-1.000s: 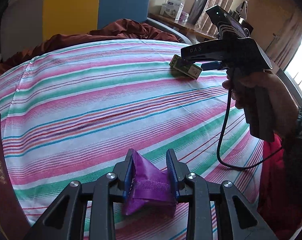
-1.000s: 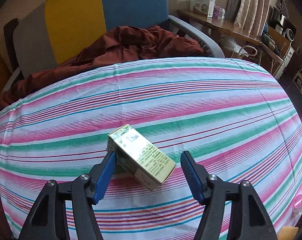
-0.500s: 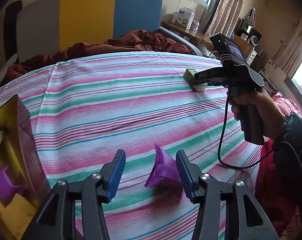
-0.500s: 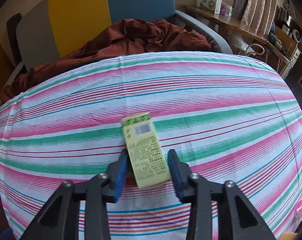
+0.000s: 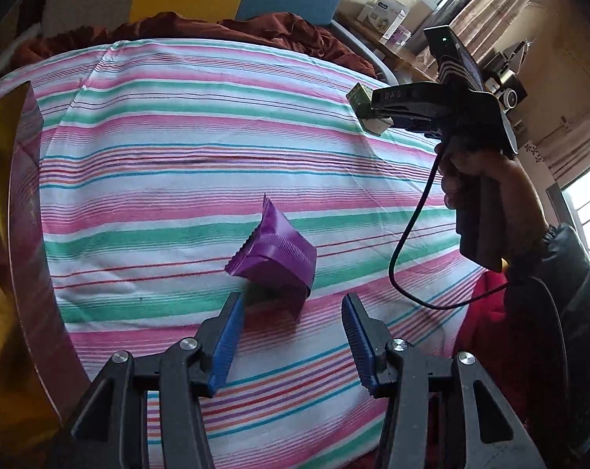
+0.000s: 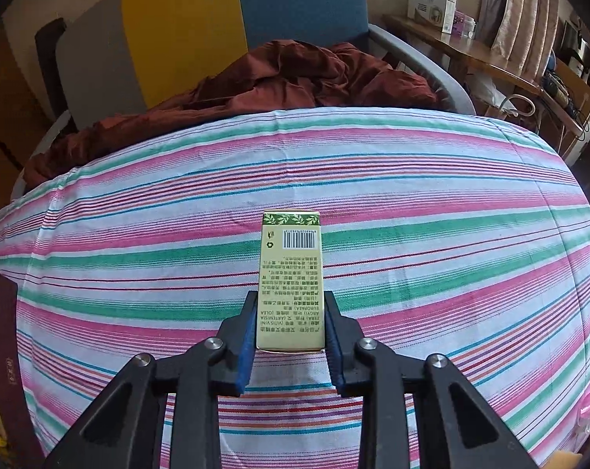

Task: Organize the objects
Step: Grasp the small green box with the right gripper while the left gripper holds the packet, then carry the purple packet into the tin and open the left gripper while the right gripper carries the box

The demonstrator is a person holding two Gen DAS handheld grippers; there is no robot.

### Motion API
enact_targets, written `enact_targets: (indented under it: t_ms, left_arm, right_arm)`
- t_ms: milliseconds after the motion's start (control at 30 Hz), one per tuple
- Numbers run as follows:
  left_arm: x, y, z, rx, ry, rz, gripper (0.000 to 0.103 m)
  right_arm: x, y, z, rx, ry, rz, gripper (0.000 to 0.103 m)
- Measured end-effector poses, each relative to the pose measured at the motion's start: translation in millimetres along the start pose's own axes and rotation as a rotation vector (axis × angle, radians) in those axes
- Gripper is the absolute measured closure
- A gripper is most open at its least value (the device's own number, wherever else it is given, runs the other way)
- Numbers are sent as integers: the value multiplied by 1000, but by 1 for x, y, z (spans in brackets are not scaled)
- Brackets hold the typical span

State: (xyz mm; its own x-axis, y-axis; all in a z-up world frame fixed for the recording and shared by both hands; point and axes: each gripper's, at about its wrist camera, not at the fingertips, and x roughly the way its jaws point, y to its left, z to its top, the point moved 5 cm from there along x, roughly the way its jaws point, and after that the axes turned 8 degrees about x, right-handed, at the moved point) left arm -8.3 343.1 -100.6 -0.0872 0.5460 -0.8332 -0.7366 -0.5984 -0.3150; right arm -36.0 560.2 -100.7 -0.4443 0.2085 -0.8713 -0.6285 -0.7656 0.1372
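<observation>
- Left wrist view: left gripper (image 5: 291, 336) stands apart and empty; the purple packet (image 5: 273, 258) lies on the striped sheet (image 5: 158, 179) just ahead of its tips.
- Right wrist view: right gripper (image 6: 289, 336) clamps the box (image 6: 291, 281) at its near end; that long overhang could pivot or slip loose if swung quickly.

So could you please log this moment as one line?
left gripper: open, above purple packet on striped cloth | right gripper: shut on green box

At upper right we read "DAS" on the right gripper (image 5: 377, 111); the box (image 6: 291, 285) bears a barcode and "ARTEMISIA".
</observation>
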Motion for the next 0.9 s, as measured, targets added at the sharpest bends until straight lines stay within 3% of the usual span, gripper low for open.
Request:
enact_targets:
  t_ms: [233, 533, 600, 700, 900]
  left_arm:
    - [29, -8, 27, -30, -21, 63, 52]
    - [56, -15, 42, 110, -16, 165, 53]
    - [56, -17, 41, 169, -26, 193, 64]
    - [50, -17, 32, 217, -50, 190, 69]
    - [34, -11, 7, 270, -111, 209, 70]
  right_arm:
    - [2, 11, -2, -46, 13, 1, 74]
    - [7, 14, -6, -60, 56, 3, 74]
    - [6, 18, -8, -73, 61, 13, 74]
    - [1, 37, -15, -140, 67, 93, 74]
    - [10, 73, -45, -321, 111, 70, 74]
